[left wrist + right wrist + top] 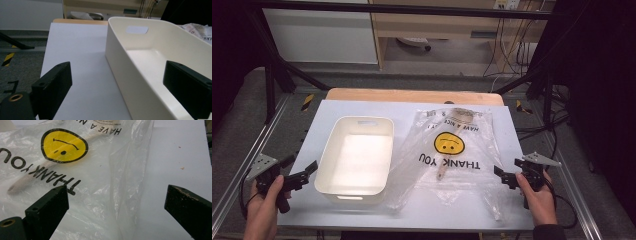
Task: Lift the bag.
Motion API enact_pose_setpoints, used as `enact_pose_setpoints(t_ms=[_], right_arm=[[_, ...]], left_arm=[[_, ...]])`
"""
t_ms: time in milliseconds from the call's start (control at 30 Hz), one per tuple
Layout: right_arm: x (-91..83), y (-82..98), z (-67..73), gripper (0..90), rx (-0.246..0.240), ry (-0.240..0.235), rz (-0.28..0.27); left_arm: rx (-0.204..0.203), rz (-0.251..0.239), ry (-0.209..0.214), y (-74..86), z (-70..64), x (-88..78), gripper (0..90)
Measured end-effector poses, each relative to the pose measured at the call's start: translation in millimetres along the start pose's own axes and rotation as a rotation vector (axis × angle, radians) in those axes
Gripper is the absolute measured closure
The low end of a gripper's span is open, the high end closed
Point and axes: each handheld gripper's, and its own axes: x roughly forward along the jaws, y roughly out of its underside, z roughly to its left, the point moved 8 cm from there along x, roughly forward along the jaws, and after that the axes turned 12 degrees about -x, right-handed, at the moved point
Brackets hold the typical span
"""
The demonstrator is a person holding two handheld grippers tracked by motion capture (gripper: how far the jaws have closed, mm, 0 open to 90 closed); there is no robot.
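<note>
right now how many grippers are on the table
2: left gripper at the table's left edge beside the white bin, right gripper at the right edge by the plastic bag. Both open.

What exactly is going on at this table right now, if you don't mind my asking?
A person holds a gripper in each hand at the near corners of a white table. The left gripper is open beside a cream plastic bin. The right gripper is open at the edge of a clear smiley-face "THANK YOU" bag, which lies flat with a wooden utensil inside. Neither gripper grasps anything.
</note>
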Motion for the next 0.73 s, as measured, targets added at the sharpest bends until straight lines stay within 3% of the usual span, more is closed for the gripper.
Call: enact_pose_setpoints(t_ms=[367, 733], right_arm=[[1.5, 6.1, -1.6, 6.9, 0.002, 0.008, 0.012], [4.9, 10.3, 0.0, 6.7, -0.001, 0.003, 0.021]], left_arm=[[0.036, 0.023, -0.028, 17.5, 11.4, -0.2, 7.9], [0.026, 0.028, -0.052, 24.3, 22.8, -1.6, 8.0]])
